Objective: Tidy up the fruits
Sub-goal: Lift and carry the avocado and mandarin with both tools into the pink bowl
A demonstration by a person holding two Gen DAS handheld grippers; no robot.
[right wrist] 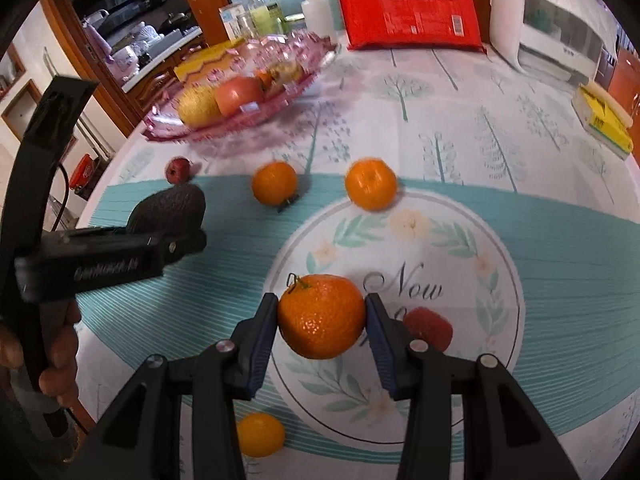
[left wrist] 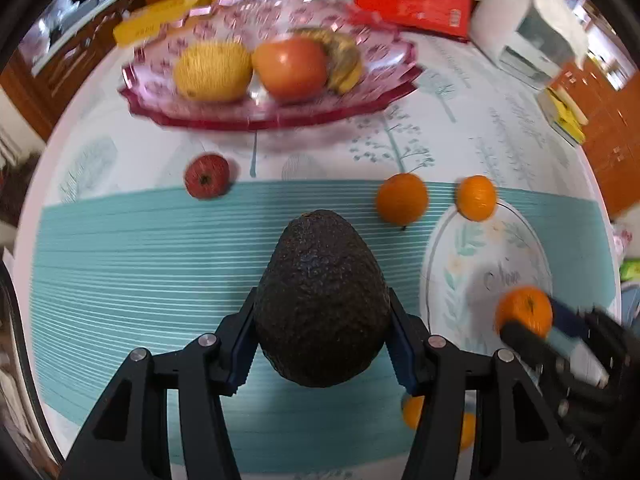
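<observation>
Dark pebbled avocado (left wrist: 322,300) pinched in left gripper (left wrist: 322,336), stemmed orange mandarin (right wrist: 321,316) pinched in right gripper (right wrist: 321,320), both above the tablecloth; scalloped pink glass dish (left wrist: 264,118) holding yellow fruit, tomato-red fruit, bananas; only right view shows small yellow citrus (right wrist: 260,434).

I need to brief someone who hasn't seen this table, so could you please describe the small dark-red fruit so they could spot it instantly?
Start at the pink cut-glass fruit dish on the tree-patterned tablecloth. Just in front of its near rim, where the teal striped band begins, sits the small round dark-red fruit. It lies alone, left of two loose orange mandarins, and is the only red one there.
</observation>
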